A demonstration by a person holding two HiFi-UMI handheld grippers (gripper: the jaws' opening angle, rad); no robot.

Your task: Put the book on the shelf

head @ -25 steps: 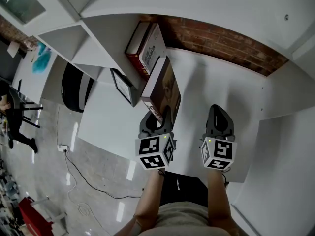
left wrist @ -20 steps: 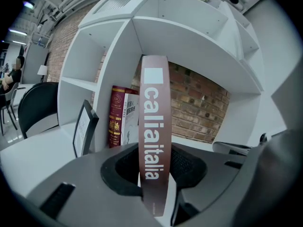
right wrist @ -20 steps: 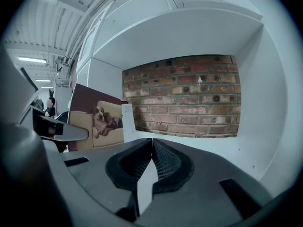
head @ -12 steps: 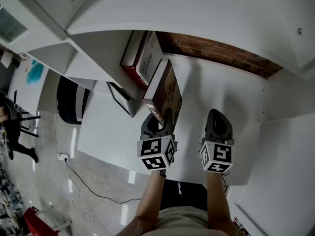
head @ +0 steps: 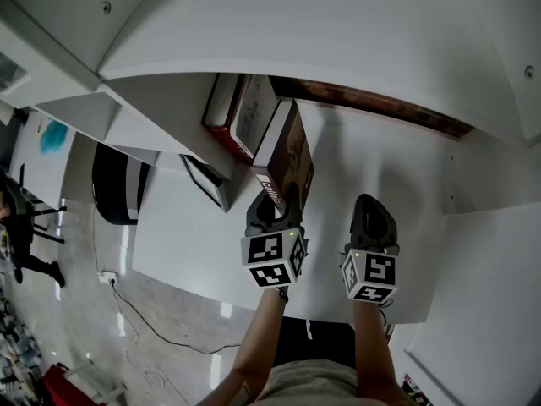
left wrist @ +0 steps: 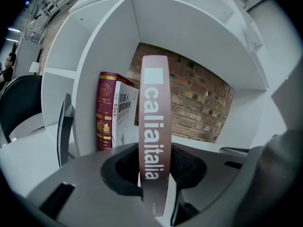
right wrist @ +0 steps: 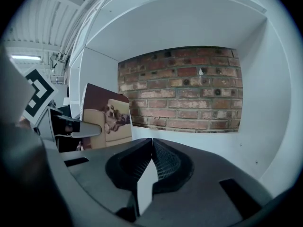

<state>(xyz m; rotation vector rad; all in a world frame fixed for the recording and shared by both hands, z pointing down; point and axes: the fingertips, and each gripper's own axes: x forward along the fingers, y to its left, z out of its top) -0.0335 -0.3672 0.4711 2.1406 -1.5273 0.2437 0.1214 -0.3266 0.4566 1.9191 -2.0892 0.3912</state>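
Book (head: 287,149) has edged deeper into shelf (head: 385,172), clamped by left hand-held gripper (head: 272,203).

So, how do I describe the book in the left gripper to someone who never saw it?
Find the white shelf bay with the brick wall behind. Two books stand at its left; the held book is upright right of them. Only it has a brown spine lettered caliaitalia in white.

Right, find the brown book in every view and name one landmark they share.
Head view: brown book, upper centre, upright, spine end in the left gripper.
Left gripper view: book dead centre, spine between the jaws.
Right gripper view: book left of centre, dog-photo cover showing.
Shared landmark: brick wall behind it.
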